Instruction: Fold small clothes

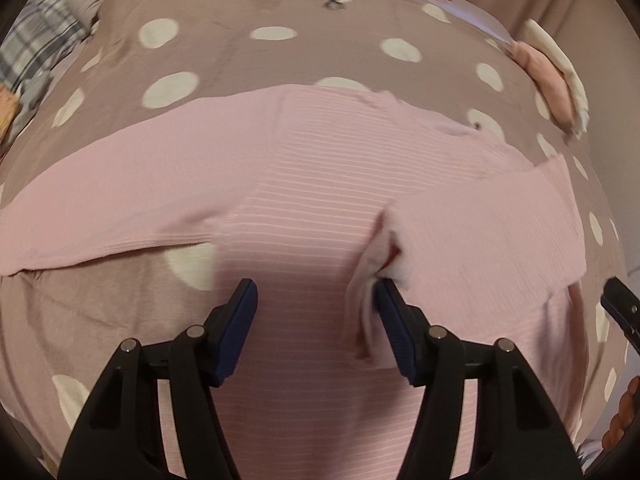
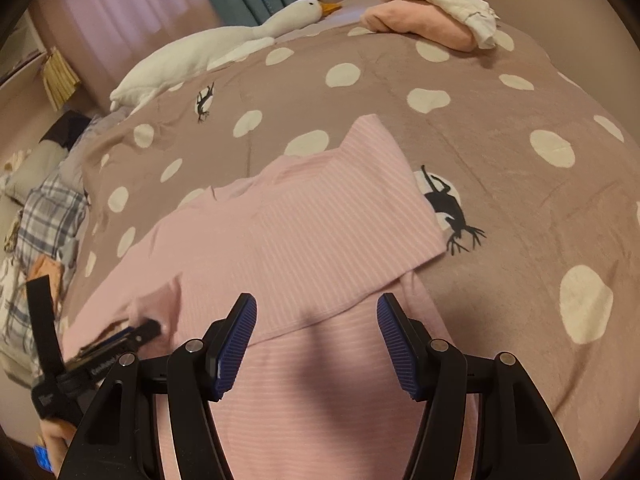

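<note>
- Left gripper (image 1: pixel 316 300): jaws wide, holding nothing; its right pad touches a blurred bunched fold.
- Pink striped top (image 1: pixel 304 184): spread on the polka-dot duvet (image 1: pixel 240 60) directly beneath and ahead of both grippers; near hem cut off by the frame.
- Right gripper (image 2: pixel 316 312): jaws wide, holding nothing, over a folded-in sleeve (image 2: pixel 340 216).
- Left gripper body, left of the right gripper: white lettering, too blurred to read.
- Goose plush (image 2: pixel 208 48), folded clothes stack (image 2: pixel 432 12): far ahead.

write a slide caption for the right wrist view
Right gripper open above a partly folded pink striped garment on a polka-dot bedspread, with folded clothes and a plush goose behind.
</note>
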`<act>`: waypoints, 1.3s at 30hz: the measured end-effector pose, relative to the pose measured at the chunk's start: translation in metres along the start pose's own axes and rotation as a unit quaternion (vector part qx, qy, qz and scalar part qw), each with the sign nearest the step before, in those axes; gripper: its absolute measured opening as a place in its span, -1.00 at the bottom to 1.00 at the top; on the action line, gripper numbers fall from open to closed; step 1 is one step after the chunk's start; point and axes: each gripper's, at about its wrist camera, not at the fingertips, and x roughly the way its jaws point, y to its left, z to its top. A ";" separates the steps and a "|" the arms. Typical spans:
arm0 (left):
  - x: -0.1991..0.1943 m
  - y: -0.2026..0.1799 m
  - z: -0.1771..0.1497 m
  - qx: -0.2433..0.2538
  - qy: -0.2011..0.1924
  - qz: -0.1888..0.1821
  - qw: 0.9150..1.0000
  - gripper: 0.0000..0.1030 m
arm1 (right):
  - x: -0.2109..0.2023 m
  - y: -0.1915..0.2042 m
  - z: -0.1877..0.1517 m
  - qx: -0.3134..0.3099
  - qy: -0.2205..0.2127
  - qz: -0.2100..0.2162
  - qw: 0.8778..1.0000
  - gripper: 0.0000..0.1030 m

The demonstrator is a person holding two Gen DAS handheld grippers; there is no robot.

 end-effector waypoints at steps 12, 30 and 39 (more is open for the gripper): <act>0.003 -0.017 -0.008 -0.002 0.033 -0.104 0.994 0.19 | 0.000 -0.009 -0.006 0.013 -0.001 -0.009 1.000 0.21; -0.015 -0.032 0.016 0.005 0.007 -0.113 0.994 -0.88 | 0.002 -0.020 -0.009 0.027 0.004 -0.027 0.999 0.21; -0.087 -0.023 0.043 0.019 -0.074 -0.141 0.987 -0.88 | 0.002 -0.018 -0.003 0.022 -0.001 -0.031 0.999 0.21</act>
